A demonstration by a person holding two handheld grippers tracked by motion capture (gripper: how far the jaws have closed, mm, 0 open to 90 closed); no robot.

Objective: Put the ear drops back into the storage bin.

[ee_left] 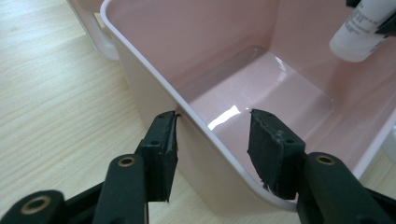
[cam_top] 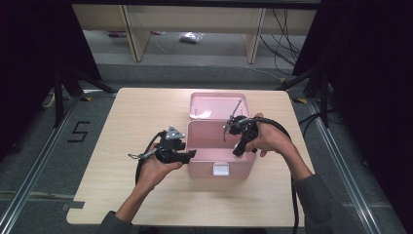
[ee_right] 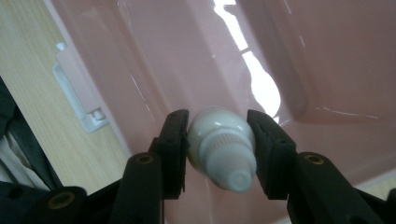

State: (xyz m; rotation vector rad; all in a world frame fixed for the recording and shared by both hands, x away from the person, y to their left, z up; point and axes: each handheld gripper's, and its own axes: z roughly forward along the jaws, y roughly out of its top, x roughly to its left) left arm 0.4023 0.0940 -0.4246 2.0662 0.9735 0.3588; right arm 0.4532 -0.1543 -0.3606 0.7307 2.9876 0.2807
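Here, left of centre, the left gripper (cam_top: 191, 154) stands open astride the pink box (cam_top: 202, 165) wall. Centre-right, the right gripper (ee_right: 218, 135) pinches a white tube (ee_right: 223, 151) over the box — light, smooth, squashy — best held by its ribbed cap.

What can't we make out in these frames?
- Print on the white tube: left gripper view, blurred and cut by the top edge.
- Tube body: right gripper view, hidden behind its cap, clamped in the right gripper.
- Latch details on the pink box: high view, too small.
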